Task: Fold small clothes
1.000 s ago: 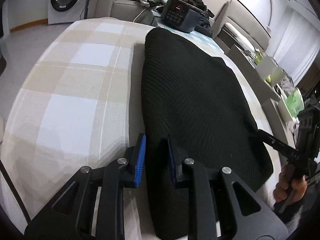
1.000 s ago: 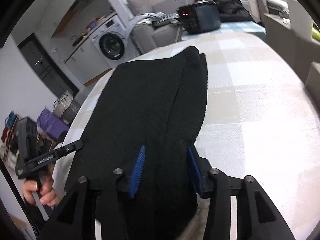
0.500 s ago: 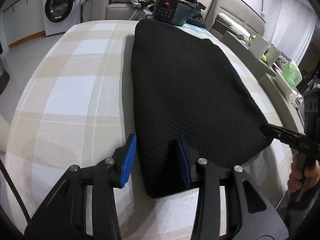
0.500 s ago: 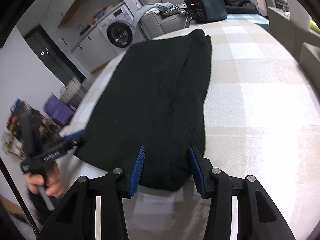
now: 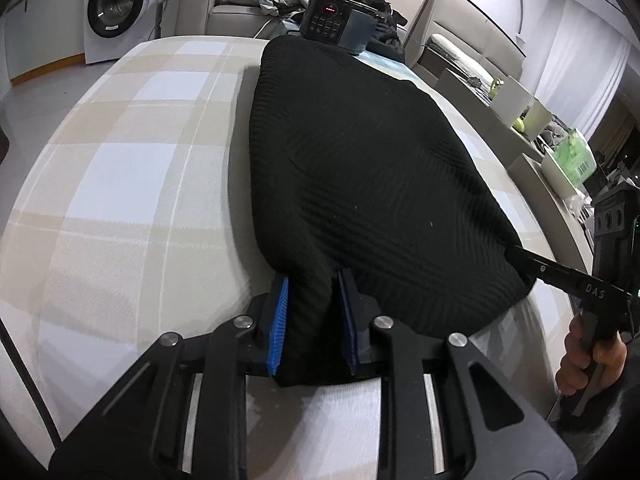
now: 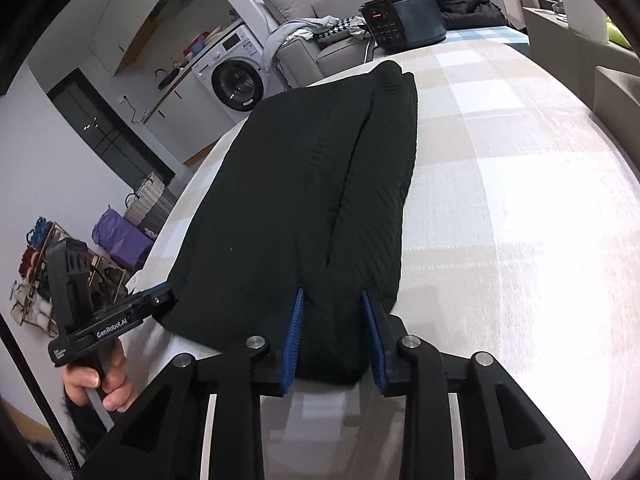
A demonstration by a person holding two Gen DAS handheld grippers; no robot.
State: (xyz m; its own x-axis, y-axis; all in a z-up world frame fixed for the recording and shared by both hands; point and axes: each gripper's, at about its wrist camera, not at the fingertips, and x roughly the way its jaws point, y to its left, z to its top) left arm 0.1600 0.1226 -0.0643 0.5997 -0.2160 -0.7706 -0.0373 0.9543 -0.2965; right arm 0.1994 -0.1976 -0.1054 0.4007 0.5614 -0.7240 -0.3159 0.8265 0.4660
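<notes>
Black sweater (image 5: 360,184) laid long on checked table (image 5: 120,168), sides folded in | near corners pinched by left gripper (image 5: 312,320) and right gripper (image 6: 332,336) (jaws just closed) | end-to-end fold still left

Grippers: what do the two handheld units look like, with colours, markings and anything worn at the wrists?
Both are matte black with ribbed blue pads and silver pivot bolts. The left gripper reads "GenRobot.AI" on its side; the right gripper reads "DAS". Each has a boxy black housing and pistol handle. Dark fuzzy cuffs show at both wrists.
</notes>
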